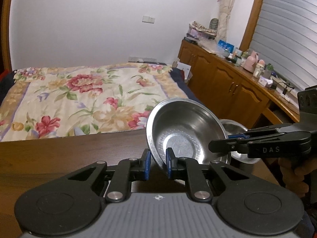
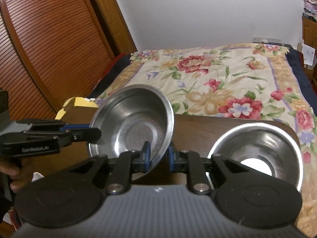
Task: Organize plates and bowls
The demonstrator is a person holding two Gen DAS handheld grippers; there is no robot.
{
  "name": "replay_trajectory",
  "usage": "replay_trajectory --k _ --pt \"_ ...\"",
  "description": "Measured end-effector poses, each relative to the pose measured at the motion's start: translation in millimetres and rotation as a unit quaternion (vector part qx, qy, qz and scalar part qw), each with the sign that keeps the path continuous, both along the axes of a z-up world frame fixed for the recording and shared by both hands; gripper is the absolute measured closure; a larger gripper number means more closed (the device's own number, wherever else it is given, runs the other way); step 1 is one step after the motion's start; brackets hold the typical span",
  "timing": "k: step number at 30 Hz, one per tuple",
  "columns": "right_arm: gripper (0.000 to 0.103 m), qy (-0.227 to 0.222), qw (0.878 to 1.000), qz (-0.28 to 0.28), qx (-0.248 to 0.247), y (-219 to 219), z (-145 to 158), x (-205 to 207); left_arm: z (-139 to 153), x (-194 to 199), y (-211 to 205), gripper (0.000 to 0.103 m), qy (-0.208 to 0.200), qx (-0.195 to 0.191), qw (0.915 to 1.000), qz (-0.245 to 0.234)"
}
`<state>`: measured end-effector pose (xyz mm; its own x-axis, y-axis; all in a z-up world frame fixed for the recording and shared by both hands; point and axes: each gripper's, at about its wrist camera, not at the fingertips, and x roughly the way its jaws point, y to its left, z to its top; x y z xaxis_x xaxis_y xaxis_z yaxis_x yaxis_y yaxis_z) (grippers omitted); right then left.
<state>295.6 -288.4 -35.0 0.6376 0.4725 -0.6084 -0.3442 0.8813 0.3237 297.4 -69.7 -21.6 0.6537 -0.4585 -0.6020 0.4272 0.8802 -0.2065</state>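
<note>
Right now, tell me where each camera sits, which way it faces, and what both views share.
Left wrist: on the left hand-held gripper, facing the bed and cabinet; its own fingers clamp the tilted steel bowl, and the right hand-held gripper enters from the right.
Right wrist: on that other gripper, facing the bed with the slatted door at left; the person's hand shows.
Shared: tilted bowl, second bowl, table, bed.

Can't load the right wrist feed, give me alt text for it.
Both grippers grip one tilted steel bowl by its rim above a dark wooden table: right gripper at the near rim, left gripper from the left. A second steel bowl sits at right; a floral bed lies behind.
</note>
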Motion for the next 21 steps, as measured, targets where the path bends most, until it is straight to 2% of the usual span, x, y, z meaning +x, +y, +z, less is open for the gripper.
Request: replay_trajectory --k 9,21 --pt "0.083 -0.019 1.000 -0.014 0.004 -7 17 -30 20 -33 -3 0.085 -0.021 -0.007 0.9996 -0.015" --pt "0.083 -0.023 0.999 -0.025 0.001 -10 18 -65 25 -78 -4 0.085 -0.030 -0.009 0.9991 -0.028"
